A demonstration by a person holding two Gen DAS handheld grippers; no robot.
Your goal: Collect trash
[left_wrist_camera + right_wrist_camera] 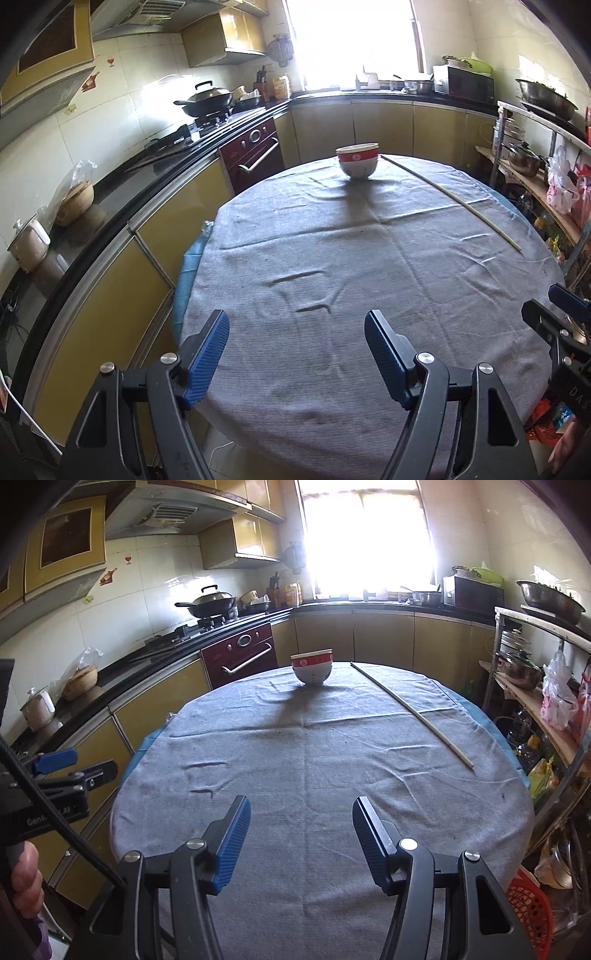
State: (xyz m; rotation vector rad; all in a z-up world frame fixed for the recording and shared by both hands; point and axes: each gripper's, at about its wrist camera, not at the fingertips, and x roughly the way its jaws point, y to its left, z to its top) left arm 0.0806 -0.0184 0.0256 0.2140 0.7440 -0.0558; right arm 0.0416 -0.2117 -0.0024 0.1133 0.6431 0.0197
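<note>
Left tongs [296, 345]: we see the jaws spread wide, nothing between the ribbed blue pads [207, 360], black hinged arms behind them. Right tongs [300, 830]: parted a bit less, also empty, same ribbed blue pads [232, 843]. Both hover over the near edge of the tabletop [369, 258], not touching it.

The tabletop is round, covered by a grey woven cloth with creases and small dark specks; a blue layer shows under its edge at 9 o'clock.

In the left wrist view, the right tongs sit at the 4 o'clock edge. In the right wrist view, the left tongs sit at 9 o'clock, with a hand [24, 882] on the handle below them.

At 12 o'clock, far side of the cloth: stacked bowls [357, 160], rounded ceramic, white with a red band, upright.

From 12 to 2 o'clock: a long thin pale stick [450, 199], flat on the cloth, well apart from both tongs, just beside the bowls at its far end. Whether it's trash we can't tell.

At 5 o'clock in the right wrist view, below the tabletop: a red plastic mesh basket [532, 912].
</note>
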